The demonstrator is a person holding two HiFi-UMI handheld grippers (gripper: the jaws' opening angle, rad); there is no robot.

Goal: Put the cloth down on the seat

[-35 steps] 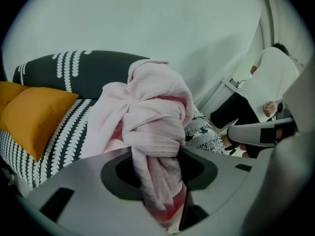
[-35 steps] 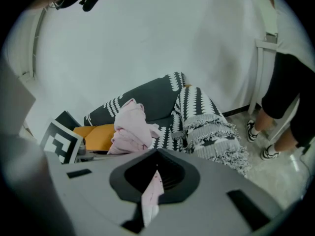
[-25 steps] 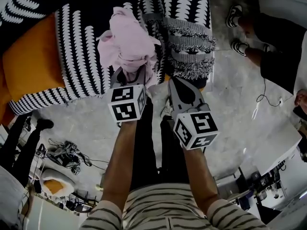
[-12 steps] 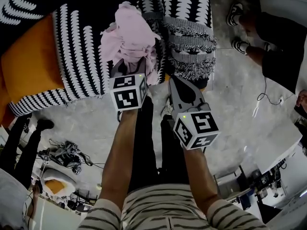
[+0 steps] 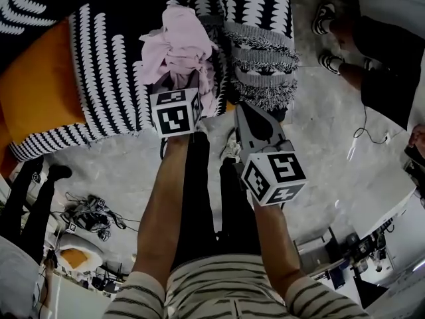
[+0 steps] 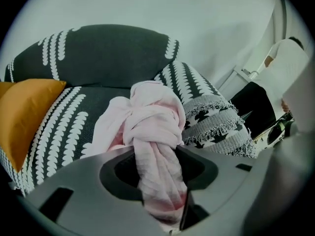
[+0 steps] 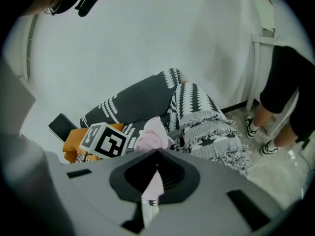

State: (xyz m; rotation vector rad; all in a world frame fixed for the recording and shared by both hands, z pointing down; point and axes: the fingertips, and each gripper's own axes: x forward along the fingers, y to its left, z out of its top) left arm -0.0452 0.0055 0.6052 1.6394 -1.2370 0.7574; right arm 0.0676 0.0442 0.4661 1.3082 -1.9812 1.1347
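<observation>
My left claw (image 6: 155, 151) points steeply down over the seat (image 6: 93, 102). It grips a strand of the pink cloth (image 6: 152, 117), though its jaws have just eased a little wider. The knotted bulk of the cloth lies bunched on the seat's dark cover with white leaf marks, near its front edge. An orange cushion (image 6: 24, 112) leans at the seat's left end, and a fringed throw (image 6: 216, 122) hangs over its right end. My right claw (image 7: 156, 154) hangs off the seat's front edge over the mottled grey floor (image 5: 319, 131), jaws all but together and holding nothing. A white wall (image 6: 197, 18) rises behind the seat. To the seat's right stand someone's shoes (image 5: 325, 22).
</observation>
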